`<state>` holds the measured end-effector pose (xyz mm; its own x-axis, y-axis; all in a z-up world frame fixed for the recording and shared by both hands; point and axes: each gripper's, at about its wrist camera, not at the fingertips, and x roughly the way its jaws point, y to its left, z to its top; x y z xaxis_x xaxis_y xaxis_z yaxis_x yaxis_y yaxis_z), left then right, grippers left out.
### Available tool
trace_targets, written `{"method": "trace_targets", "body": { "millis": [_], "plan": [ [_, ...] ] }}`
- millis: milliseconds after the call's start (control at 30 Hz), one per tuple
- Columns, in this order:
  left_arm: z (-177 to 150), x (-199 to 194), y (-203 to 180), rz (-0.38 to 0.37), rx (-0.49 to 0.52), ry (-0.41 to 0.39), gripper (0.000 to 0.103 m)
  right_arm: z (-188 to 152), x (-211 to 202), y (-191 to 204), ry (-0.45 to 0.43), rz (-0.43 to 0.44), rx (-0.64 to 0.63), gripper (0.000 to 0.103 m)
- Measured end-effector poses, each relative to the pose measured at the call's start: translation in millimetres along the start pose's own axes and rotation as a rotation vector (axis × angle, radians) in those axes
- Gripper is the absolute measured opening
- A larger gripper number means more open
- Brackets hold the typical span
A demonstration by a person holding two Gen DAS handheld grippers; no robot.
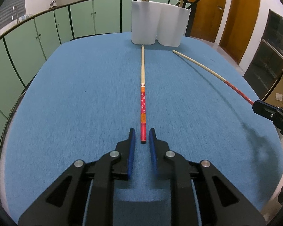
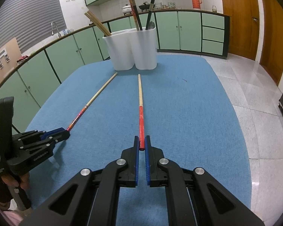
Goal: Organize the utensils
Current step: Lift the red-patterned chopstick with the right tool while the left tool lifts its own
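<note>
Two chopsticks point toward a white holder (image 1: 158, 24) at the far end of the blue-covered bench (image 1: 75, 94). Both have pale tips far and red patterned ends near.

The left chopstick (image 1: 142, 71) lies flat on the cloth, its pale tip just short of the holder's base. The left gripper (image 1: 142, 131) sits over its red end with the blue pads (image 1: 132, 141) a little apart. A sliver of cloth shows on each side of the stick, so the pads flank it without pressing.

The right chopstick (image 2: 140, 94) is to the right of the first and well apart from it. The right gripper (image 2: 142, 139) is clamped on its red end, with the pads tight against both sides. In the left wrist view this stick's red end is off the cloth, with a shadow beneath it.

The holder has two joined compartments. The left one holds pale wooden chopsticks (image 2: 98, 23). The right one holds dark chopsticks (image 2: 135, 13) and a spoon (image 2: 151, 25).

A hand (image 2: 18, 180) grips the left gripper's handle at the near left edge.
</note>
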<state>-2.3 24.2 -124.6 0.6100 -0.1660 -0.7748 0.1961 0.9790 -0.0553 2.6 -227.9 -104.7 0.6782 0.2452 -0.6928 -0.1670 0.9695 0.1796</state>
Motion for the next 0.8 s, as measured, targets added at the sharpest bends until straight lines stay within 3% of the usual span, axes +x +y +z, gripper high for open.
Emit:
{"method": "trace_targets", "body": {
  "millis": [167,367,600,800],
  "plan": [
    [7,-7,2,-0.011,-0.009,0.009,0.005,2,-4,0,-0.011,-0.006,-0.005,0.006],
    [44,-51,0,-0.013,0.017,-0.037,0.005,17,-24,0,-0.074,-0.010,-0.024,0.006],
    [88,-109,-2,-0.032,0.034,-0.167,0.005,55,-55,1,-0.179,0.000,-0.060,0.006],
    [122,-135,-4,-0.050,0.046,-0.258,0.005,90,-70,-2,-0.228,0.039,-0.072,0.006]
  ]
}}
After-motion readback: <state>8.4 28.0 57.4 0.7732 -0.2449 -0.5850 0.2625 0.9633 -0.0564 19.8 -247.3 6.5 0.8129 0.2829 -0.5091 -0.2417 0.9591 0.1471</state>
